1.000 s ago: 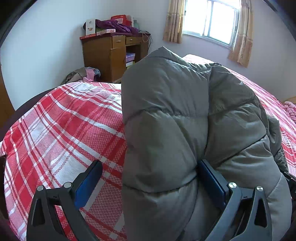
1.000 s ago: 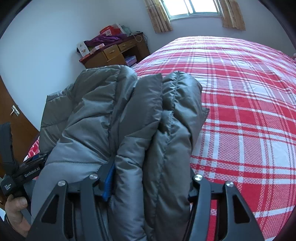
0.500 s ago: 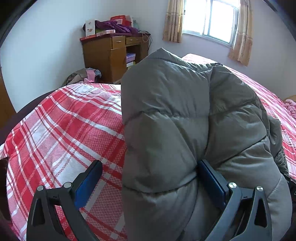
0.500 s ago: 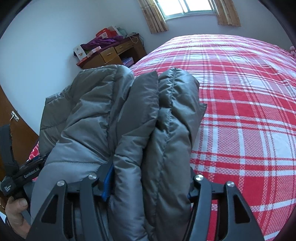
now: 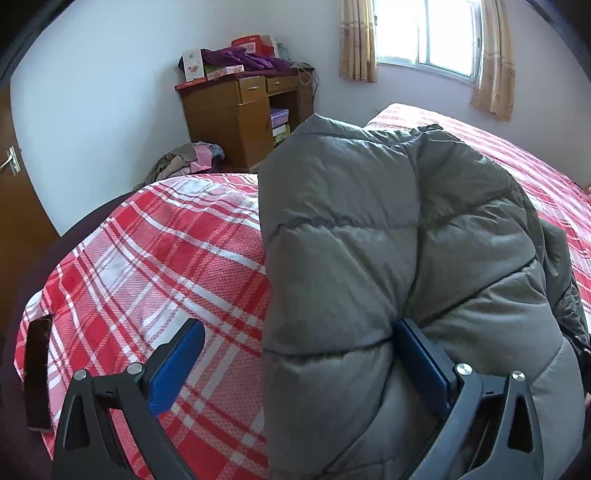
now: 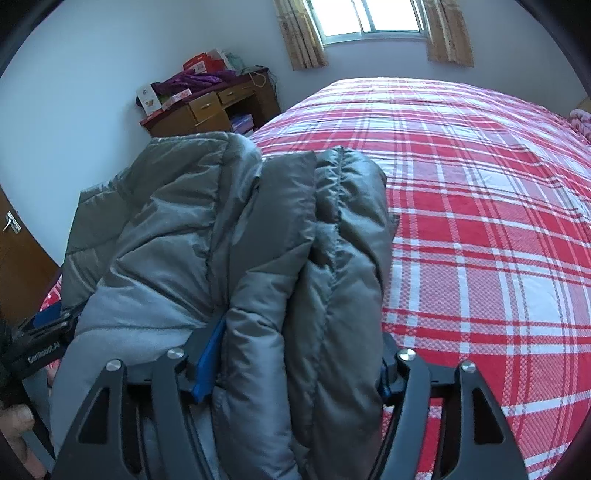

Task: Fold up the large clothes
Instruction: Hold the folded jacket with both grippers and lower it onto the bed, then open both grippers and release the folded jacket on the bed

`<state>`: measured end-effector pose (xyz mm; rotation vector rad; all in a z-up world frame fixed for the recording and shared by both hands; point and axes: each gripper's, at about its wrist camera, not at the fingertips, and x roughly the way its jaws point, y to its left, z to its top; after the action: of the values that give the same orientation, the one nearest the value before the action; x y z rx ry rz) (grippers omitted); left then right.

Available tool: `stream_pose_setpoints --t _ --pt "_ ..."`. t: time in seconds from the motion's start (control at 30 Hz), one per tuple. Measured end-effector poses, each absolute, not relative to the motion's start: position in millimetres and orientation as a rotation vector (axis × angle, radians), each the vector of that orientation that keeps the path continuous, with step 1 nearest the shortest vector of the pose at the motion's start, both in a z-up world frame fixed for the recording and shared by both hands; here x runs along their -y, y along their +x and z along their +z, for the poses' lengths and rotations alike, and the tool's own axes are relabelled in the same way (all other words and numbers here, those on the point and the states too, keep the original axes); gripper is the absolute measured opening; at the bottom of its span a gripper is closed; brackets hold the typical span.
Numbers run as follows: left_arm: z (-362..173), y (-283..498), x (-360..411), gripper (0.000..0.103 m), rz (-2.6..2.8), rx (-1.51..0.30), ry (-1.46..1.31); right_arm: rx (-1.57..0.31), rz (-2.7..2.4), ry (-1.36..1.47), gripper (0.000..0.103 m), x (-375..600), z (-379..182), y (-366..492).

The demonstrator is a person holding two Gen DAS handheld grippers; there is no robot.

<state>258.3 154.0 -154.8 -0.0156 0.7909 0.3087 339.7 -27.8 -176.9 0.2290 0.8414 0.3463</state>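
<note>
Left wrist view: our left gripper [image 5: 295, 354] stands wide, its right pad [image 5: 421, 360] against the folded grey jacket [image 5: 388, 240], its left pad [image 5: 177, 365] clear over the plaid bed [image 5: 155, 258]. Right wrist view: our right gripper [image 6: 295, 360] straddles a thick fold of the jacket [image 6: 295, 258], jaws opening, pads touching the fold on both sides. The jacket lies bunched at the bed's near left corner.

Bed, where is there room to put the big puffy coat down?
Lots of bare plaid bed lies right of the grey puffy coat, up toward the window. A smaller patch sits left of it, by the bed's edge. The desk is piled up.
</note>
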Motion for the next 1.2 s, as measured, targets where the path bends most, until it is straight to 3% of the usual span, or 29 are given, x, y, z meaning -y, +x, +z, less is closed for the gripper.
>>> stream_pose_setpoints --t 0.7,0.87,1.0,1.2 --pt "-131 239 -148 0.102 0.306 -0.748 -0.005 -0.833 0.333 0.176 0.074 24 -159 333" --pt "-93 207 -143 0.102 0.273 -0.663 -0.016 -0.803 0.317 0.163 0.074 28 -135 315" --pt "-59 175 -138 0.102 0.245 -0.589 -0.012 -0.698 0.329 0.159 0.083 38 -96 278" --pt "-20 132 -132 0.102 0.216 -0.495 -0.035 -0.603 0.354 0.163 0.086 44 -56 233"
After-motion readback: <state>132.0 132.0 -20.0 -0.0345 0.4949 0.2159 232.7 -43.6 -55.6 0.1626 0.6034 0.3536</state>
